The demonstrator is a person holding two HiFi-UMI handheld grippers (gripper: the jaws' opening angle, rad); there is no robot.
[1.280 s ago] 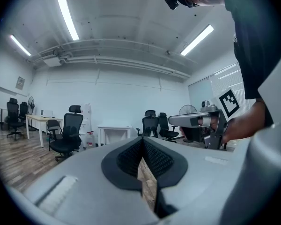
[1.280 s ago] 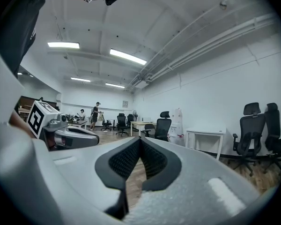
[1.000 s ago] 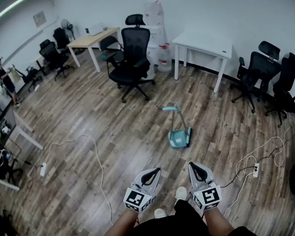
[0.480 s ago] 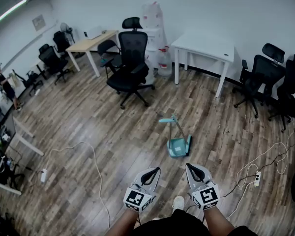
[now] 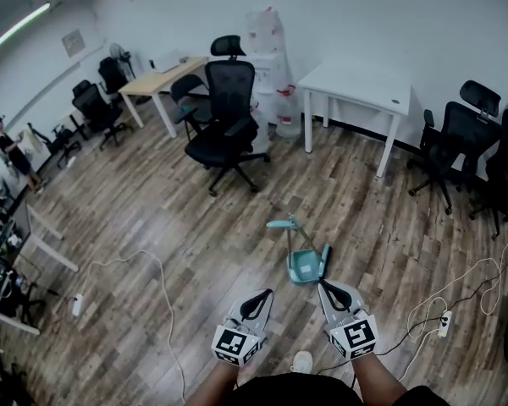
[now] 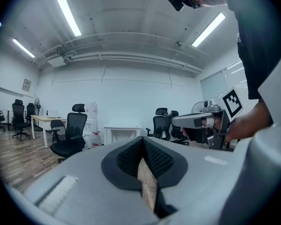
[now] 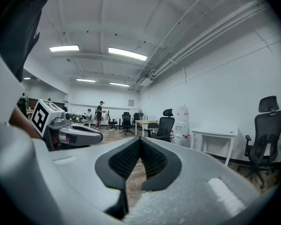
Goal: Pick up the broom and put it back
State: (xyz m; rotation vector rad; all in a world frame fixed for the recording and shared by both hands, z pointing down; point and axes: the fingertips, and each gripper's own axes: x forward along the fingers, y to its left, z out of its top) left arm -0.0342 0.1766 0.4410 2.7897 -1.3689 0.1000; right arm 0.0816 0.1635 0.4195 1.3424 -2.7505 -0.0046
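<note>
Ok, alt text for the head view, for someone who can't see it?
The left gripper and right gripper, both shut and empty, hover side by side over a wood floor; a teal broom and dustpan set sits just ahead.

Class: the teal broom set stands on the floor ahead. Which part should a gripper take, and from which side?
Probably the thin handle rising from the teal broom set: slim, standing up, clear on the person's near side. The right gripper, nearest it, is shut and must open first.
</note>
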